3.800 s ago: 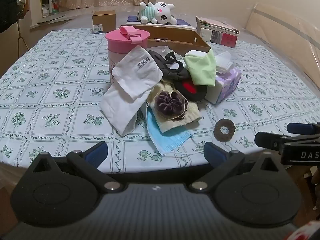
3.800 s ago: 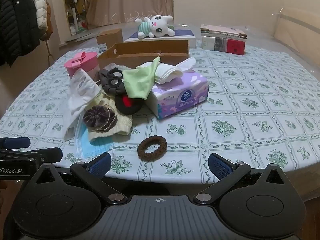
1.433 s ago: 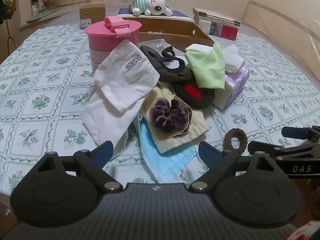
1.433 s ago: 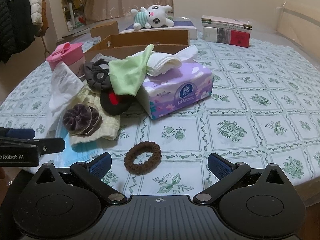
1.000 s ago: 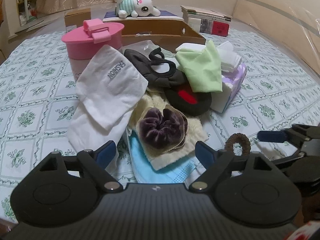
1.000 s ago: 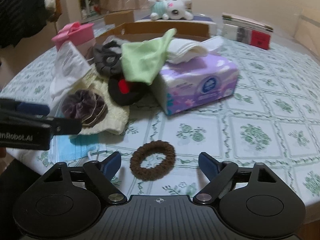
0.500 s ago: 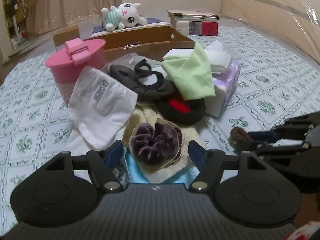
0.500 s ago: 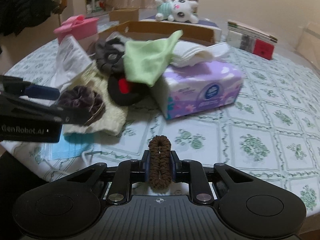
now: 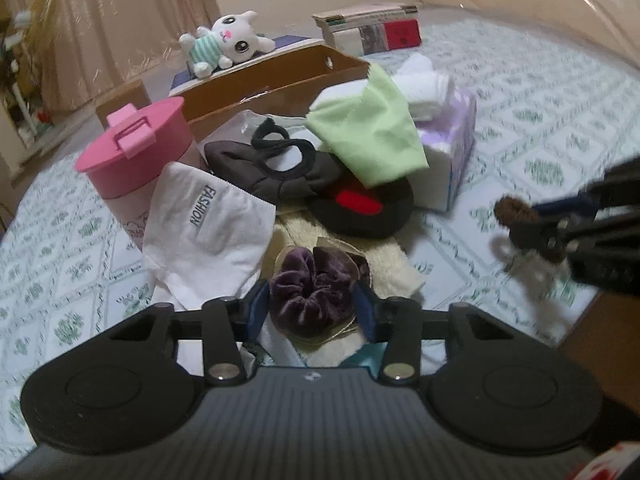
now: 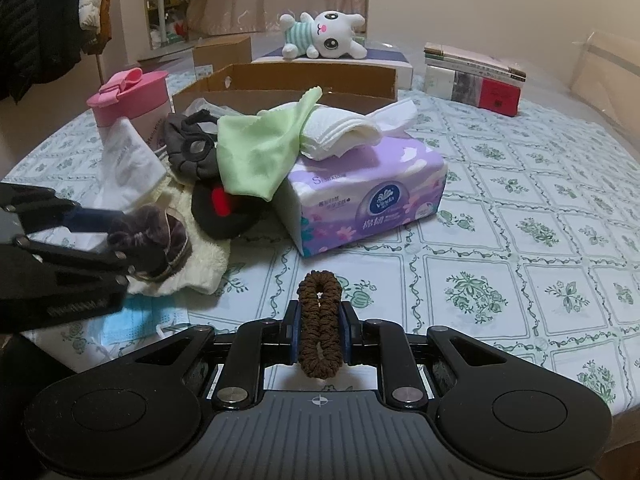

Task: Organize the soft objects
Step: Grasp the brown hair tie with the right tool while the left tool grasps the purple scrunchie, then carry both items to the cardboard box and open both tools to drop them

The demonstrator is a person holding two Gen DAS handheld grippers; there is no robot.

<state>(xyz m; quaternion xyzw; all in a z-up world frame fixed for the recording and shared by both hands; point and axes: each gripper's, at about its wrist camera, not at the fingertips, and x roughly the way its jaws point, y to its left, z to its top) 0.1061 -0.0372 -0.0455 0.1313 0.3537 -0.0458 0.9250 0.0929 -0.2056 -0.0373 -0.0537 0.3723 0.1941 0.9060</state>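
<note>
My left gripper (image 9: 312,312) is shut on a purple velvet scrunchie (image 9: 310,298) that lies on a cream cloth (image 9: 384,268) at the front of the pile; it also shows in the right wrist view (image 10: 148,236). My right gripper (image 10: 319,326) is shut on a brown hair tie (image 10: 319,324) and holds it upright above the tablecloth; it shows blurred in the left wrist view (image 9: 520,220). The pile holds a white FASHION mask (image 9: 208,232), a black eye mask (image 9: 276,168), a black and red pad (image 9: 360,208), a green cloth (image 9: 368,136) and a blue mask (image 10: 128,328).
A purple tissue pack (image 10: 368,200) with white tissues lies right of the pile. A pink lidded canister (image 9: 132,156) stands left. An open cardboard box (image 10: 288,84) sits behind, with a plush bunny (image 10: 324,36) and books (image 10: 476,76) beyond. The table's front edge is close.
My left gripper moved forward and closed on the purple scrunchie. My right gripper, shut on the brown hair tie since half a second ago, has lifted it slightly.
</note>
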